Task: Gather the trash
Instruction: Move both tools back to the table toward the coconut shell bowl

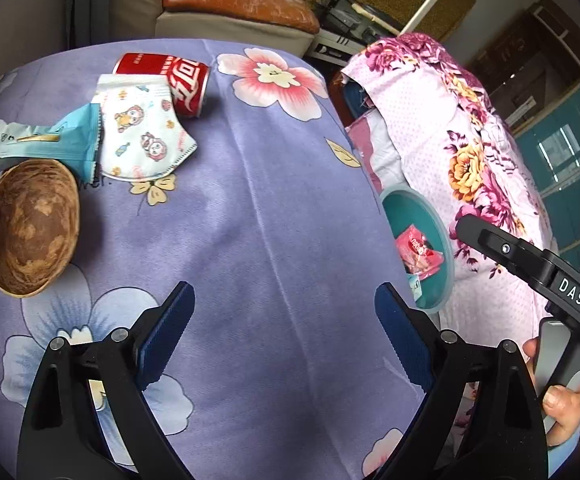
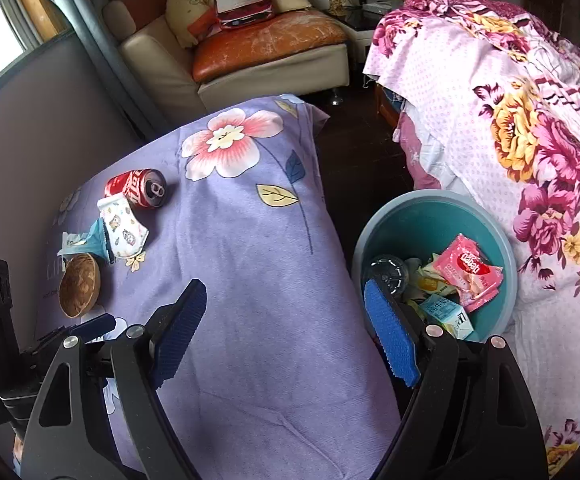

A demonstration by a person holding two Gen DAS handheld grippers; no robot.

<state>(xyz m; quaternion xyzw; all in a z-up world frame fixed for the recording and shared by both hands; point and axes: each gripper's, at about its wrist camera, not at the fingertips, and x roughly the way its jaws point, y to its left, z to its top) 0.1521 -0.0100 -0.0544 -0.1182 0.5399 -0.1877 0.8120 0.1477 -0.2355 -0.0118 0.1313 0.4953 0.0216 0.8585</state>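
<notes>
Well, both tools wide open w/ nothing held, left tool [image 1: 284, 328], right tool [image 2: 285, 330], can [image 1: 169, 80] far ahead-left.

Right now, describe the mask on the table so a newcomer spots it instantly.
Start at the purple floral tablecloth and go to the litter cluster in its far left corner. The mask lies between the red can and the brown bowl, overlapping a teal wrapper. It alone is white with cartoon prints.

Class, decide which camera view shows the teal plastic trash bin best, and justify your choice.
The right wrist view: the teal plastic trash bin shows its round rim and the wrappers inside. In the left wrist view, the bin is cut off by the purple floral tablecloth.
</notes>
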